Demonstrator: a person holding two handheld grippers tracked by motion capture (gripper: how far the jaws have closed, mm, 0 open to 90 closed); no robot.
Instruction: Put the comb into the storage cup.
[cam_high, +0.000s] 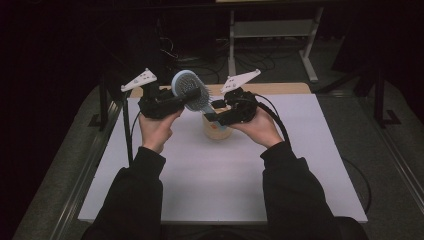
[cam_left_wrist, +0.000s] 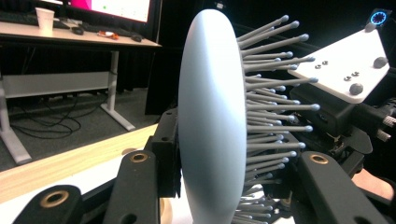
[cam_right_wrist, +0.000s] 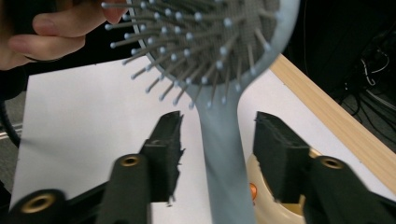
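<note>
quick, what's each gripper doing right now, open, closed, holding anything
Left gripper: closed on the head of the hairbrush.
Right gripper: open, its jaws standing apart on either side of the brush handle, not pressing it.

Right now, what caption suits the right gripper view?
Open tongs flank the handle of a pale blue hairbrush above a white table.

White paper cup (cam_left_wrist: 45, 19) on bkgd desk (cam_left_wrist: 70, 39)

hairbrush (cam_high: 190, 91) above cup (cam_high: 217, 128), on table (cam_high: 225, 175).
</note>
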